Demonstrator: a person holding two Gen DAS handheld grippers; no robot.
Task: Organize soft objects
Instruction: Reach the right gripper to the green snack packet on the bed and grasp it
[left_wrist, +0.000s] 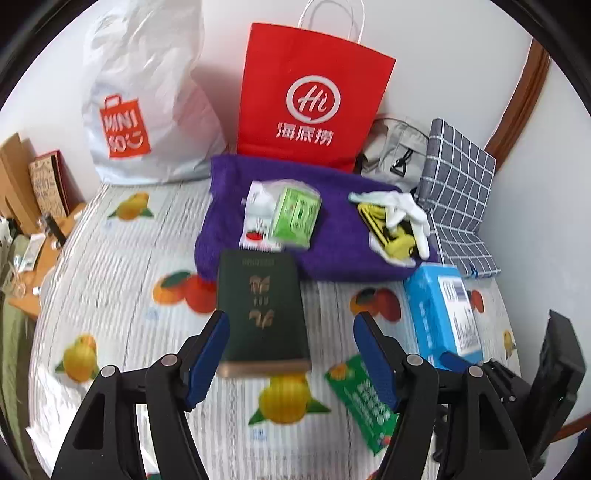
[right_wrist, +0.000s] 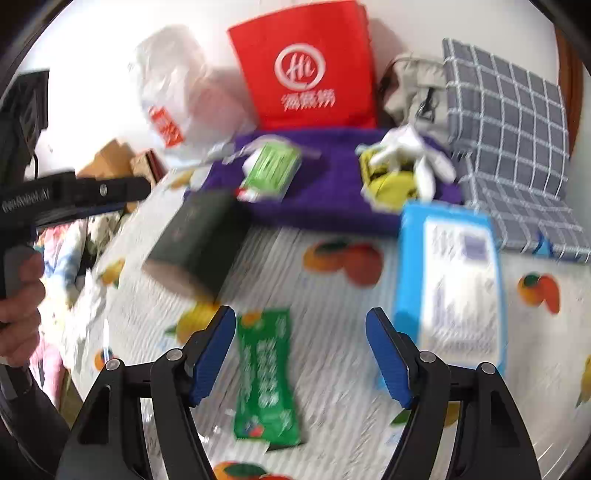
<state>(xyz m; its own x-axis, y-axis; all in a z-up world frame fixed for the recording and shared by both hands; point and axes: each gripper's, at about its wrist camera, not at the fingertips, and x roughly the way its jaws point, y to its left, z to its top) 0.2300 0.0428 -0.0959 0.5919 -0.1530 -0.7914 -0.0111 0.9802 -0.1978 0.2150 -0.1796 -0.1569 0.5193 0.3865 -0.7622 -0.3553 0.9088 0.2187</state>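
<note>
The dark green pack (left_wrist: 263, 314) lies on the fruit-print bedsheet (left_wrist: 110, 258) just in front of the purple towel (left_wrist: 332, 243), its far end touching the towel's near edge. The left gripper (left_wrist: 291, 354) stands wide open above it: the left pad is just beside the pack's left edge, though whether it touches cannot be told, and the right pad is well apart from it. The right gripper (right_wrist: 301, 354) is also spread wide and holds nothing; one green sachet (right_wrist: 266, 373) lies on the sheet between its fingers, blurred. One blue tissue pack (right_wrist: 448, 280) sits at the towel's near right corner. On the towel rest one light green packet (left_wrist: 295, 216) over a white wrapper, and one white glove (left_wrist: 399, 210) over a yellow item. Behind the towel stand two bags against the wall, one red paper bag (left_wrist: 310, 99) and one white plastic bag (left_wrist: 147, 103); a checked cushion (left_wrist: 458, 184) lies to its right. Bare sheet opens left of the towel and pack, out to the bed's left edge.
</note>
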